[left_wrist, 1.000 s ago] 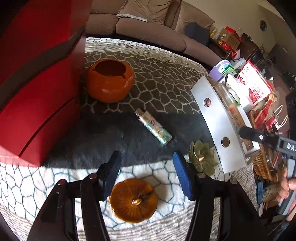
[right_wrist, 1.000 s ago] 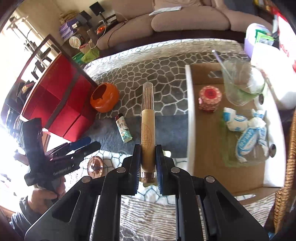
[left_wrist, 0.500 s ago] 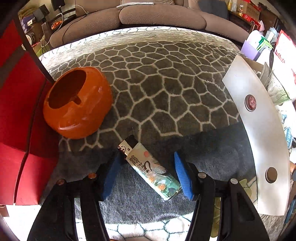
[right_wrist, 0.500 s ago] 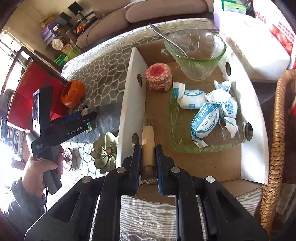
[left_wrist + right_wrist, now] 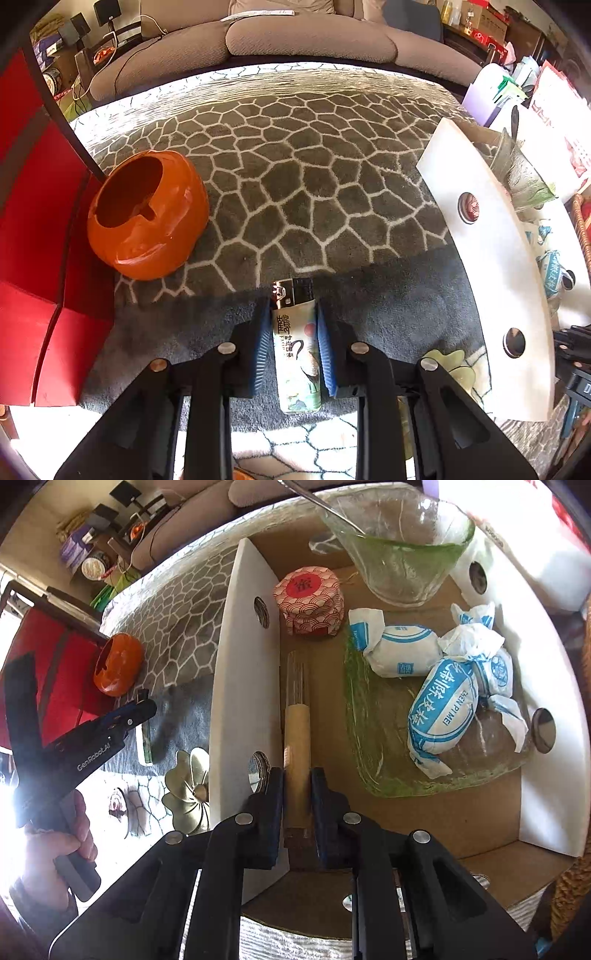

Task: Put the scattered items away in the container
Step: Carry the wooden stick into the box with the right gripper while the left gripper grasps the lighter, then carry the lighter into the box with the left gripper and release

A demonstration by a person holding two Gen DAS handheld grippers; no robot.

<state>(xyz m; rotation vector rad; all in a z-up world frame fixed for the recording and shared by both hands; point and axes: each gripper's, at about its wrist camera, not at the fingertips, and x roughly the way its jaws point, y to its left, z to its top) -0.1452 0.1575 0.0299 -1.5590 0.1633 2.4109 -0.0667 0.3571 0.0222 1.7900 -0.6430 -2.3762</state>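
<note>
Here the left gripper [image 5: 293, 341] jaws pinch the lighter [image 5: 295, 350], while the right gripper [image 5: 297, 808] jaws clamp the incense tube [image 5: 296, 734] inside the box [image 5: 243, 664].

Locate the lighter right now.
Left wrist view: the lighter lies on the grey rug between the left gripper's blue pads, right of the orange ashtray.

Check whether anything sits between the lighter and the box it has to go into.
Yes. The box's white side wall stands between the lighter and the inside, so the left gripper must lift it over. The rug between shows nothing else.
</note>
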